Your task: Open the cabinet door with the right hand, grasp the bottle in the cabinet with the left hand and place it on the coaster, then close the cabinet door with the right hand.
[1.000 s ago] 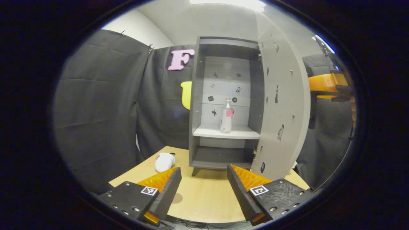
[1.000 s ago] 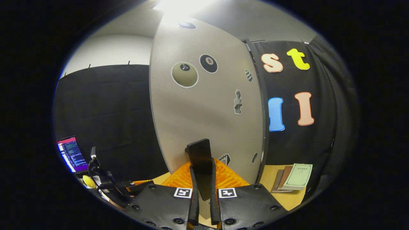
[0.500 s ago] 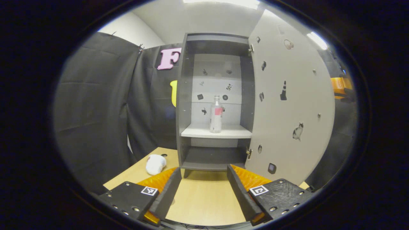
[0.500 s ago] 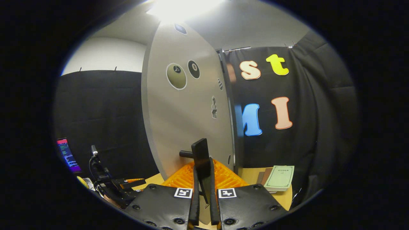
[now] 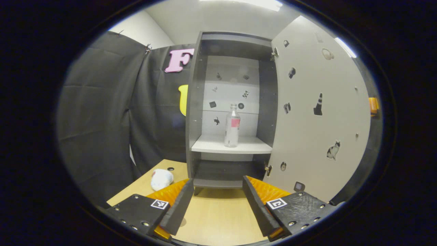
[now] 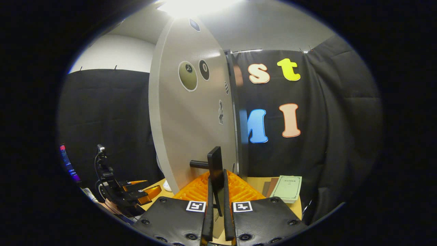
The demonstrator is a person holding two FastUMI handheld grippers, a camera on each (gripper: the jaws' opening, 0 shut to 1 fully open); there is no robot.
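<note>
The right gripper [image 6: 215,205] stays pinched on the cabinet door's handle [image 6: 215,167], and the door [image 5: 317,116] has swung wider than a second ago, baring more of its inner face. The left gripper [image 5: 216,201] keeps its fingers spread above the table [image 5: 218,218], facing the bottle [image 5: 231,125], which stands upright on the cabinet's middle shelf [image 5: 211,146].

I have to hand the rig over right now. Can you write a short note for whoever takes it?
Right claw: shut on the door handle, holding the cabinet door wide open.
Left claw: open, empty, above the table, facing the cabinet.
Bottle: upright on the middle shelf.
Done: door opened.
Left: grasp the bottle, set it on the coaster, close the door.
</note>
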